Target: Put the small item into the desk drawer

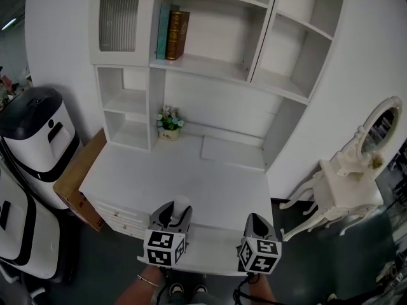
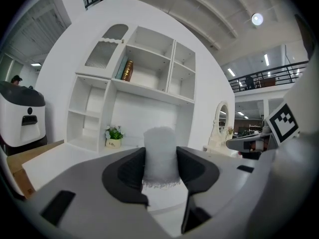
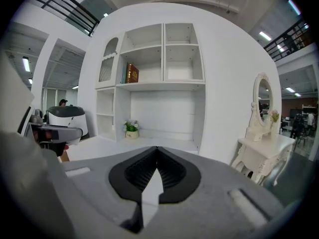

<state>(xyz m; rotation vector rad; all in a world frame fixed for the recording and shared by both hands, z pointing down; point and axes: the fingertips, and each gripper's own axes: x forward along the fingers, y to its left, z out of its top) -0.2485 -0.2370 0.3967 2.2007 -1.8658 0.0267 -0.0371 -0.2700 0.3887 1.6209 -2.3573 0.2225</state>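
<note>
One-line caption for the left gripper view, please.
Left hand-held gripper clamps a white fabric roll in front of the white desk.

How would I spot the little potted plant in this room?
Find the tall white desk with shelves. At the back left of its desktop, below the shelf holding the books, stands the potted plant. Its green leaves and small flowers are the only colour on the desktop.
</note>
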